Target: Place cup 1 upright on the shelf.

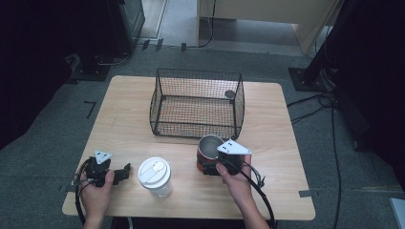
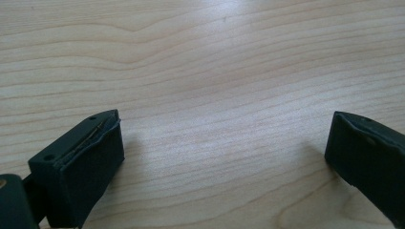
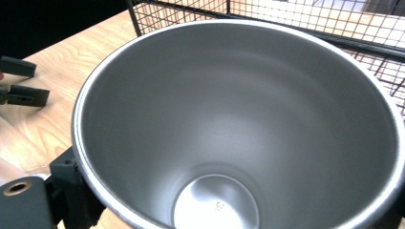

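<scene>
A metal cup (image 1: 209, 145), red outside and grey inside, stands upright on the wooden table (image 1: 267, 124) just in front of the wire basket (image 1: 198, 71). My right gripper (image 1: 208, 163) reaches around its near side, held by a hand. In the right gripper view the cup's bare interior (image 3: 229, 124) looms large, and the left jaw of my right gripper (image 3: 234, 205) lies against its outer wall; the other jaw is mostly cut off. My left gripper (image 1: 125, 171) rests at the table's front left, its jaws (image 2: 224, 129) wide apart over bare wood (image 2: 200, 57).
A clear cup with a white lid (image 1: 154, 174) stands between the two grippers near the front edge. The black wire basket (image 3: 310, 19) holds a small round grey thing (image 1: 229, 94) at its back right. The left gripper's jaws (image 3: 19, 81) lie far left.
</scene>
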Demonstrator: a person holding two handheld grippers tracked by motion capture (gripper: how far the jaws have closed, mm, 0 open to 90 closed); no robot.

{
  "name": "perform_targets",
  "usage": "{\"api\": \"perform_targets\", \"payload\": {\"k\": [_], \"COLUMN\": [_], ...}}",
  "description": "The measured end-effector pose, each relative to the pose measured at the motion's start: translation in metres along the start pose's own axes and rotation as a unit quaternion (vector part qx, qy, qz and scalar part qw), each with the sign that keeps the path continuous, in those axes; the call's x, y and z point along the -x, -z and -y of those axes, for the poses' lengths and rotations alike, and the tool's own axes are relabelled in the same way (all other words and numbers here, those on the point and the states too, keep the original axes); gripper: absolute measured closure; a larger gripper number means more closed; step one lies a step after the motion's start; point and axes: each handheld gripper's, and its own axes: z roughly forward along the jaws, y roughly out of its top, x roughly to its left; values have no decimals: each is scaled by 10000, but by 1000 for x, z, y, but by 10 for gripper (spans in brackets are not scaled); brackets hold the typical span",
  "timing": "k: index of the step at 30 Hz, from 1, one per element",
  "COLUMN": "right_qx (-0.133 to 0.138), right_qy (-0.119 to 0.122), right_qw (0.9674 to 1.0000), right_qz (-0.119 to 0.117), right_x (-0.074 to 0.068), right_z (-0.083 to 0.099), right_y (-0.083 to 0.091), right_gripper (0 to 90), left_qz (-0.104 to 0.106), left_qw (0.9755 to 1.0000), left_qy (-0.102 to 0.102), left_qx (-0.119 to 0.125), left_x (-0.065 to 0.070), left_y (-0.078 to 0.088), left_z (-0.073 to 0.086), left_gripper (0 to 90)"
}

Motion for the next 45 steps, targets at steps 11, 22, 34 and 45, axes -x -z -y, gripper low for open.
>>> {"api": "perform_targets", "payload": {"k": [11,22,34,45], "right_qx": [302,510,759,1002], "right_qy": [-71,-264,-359,-251], "right_qw": [9993,9970,9954,9938], "right_qz": [211,515,459,421], "right_x": [2,14,14,9], "right_z": [-11,-27,-47,-79], "right_y": [10,35,38,32], "right_gripper": [75,76,76,76], "left_qz": [-5,-12,-13,-12], "left_qw": [10000,10000,10000,10000], "left_qy": [-3,-13,-7,-13], "left_qx": [-4,-11,-8,-20], "left_x": [0,0,0,0], "left_y": [0,0,0,0], "left_z": [0,0,0,0], "left_gripper": [0,0,0,0]}}
